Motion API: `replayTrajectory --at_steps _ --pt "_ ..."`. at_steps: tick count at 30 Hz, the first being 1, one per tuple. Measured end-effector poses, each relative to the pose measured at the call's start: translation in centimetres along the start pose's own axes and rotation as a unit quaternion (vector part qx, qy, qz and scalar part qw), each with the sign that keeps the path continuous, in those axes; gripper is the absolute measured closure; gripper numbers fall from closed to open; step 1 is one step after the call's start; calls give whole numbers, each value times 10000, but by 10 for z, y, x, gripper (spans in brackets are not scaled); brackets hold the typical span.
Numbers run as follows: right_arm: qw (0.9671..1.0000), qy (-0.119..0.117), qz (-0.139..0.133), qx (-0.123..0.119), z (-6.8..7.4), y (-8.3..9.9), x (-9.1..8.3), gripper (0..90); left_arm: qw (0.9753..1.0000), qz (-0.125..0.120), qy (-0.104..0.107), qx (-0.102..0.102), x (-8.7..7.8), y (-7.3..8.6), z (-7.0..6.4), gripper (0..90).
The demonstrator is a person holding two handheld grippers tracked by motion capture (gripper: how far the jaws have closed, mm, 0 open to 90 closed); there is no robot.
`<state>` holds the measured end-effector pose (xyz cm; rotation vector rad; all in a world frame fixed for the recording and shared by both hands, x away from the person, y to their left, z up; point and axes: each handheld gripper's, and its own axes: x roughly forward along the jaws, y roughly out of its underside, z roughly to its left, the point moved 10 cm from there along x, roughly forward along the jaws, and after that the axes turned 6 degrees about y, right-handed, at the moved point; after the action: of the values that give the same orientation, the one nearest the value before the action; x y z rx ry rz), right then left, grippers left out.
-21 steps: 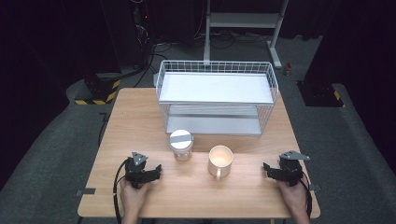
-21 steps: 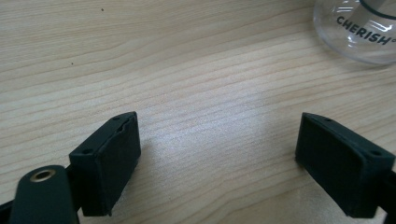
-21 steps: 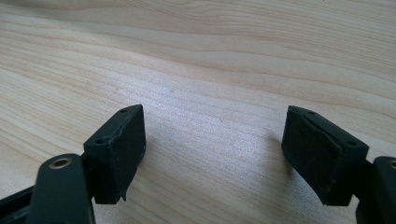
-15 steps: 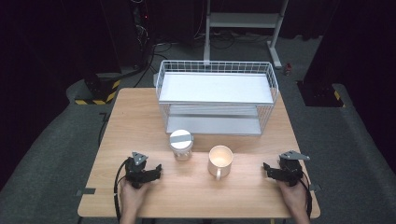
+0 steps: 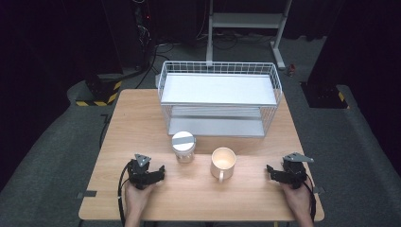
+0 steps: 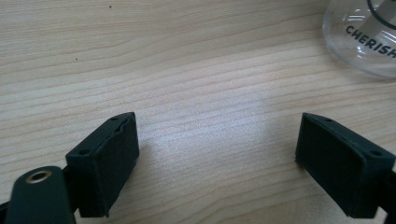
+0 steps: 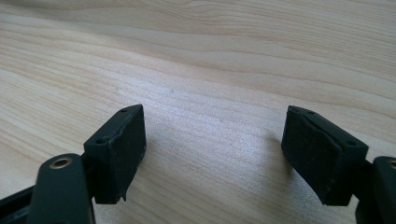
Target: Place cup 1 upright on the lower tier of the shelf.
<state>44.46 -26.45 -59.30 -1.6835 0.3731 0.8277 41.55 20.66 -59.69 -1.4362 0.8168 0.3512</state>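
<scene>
A clear glass jar (image 5: 183, 146) with a grey lid stands near the middle of the wooden table (image 5: 142, 123). To its right sits a cream mug (image 5: 223, 162), its handle toward the front edge. My left gripper (image 5: 158, 172) rests low at the front left, open and empty, a little left of the jar. The jar's glass base (image 6: 364, 37) with printed lettering shows at the top right of the left gripper view, beyond my open left gripper (image 6: 217, 158). My right gripper (image 5: 270, 171) lies at the front right, open, with bare wood between its jaws (image 7: 212, 154).
A white wire rack (image 5: 218, 97) with two shelves stands at the back of the table, just behind the jar and mug. Dark floor, cables and a metal stand (image 5: 246, 21) lie beyond the table's far edge.
</scene>
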Motion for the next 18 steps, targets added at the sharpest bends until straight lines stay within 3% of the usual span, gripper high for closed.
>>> replayTrajectory --at_steps 9,18 --pt "10000 0 0 0 0 0 0 221 9995 -7 256 176 -3 2 -3 152" --pt "10000 -1 1 0 0 0 0 221 9990 -76 425 57 -3 1 -8 132"
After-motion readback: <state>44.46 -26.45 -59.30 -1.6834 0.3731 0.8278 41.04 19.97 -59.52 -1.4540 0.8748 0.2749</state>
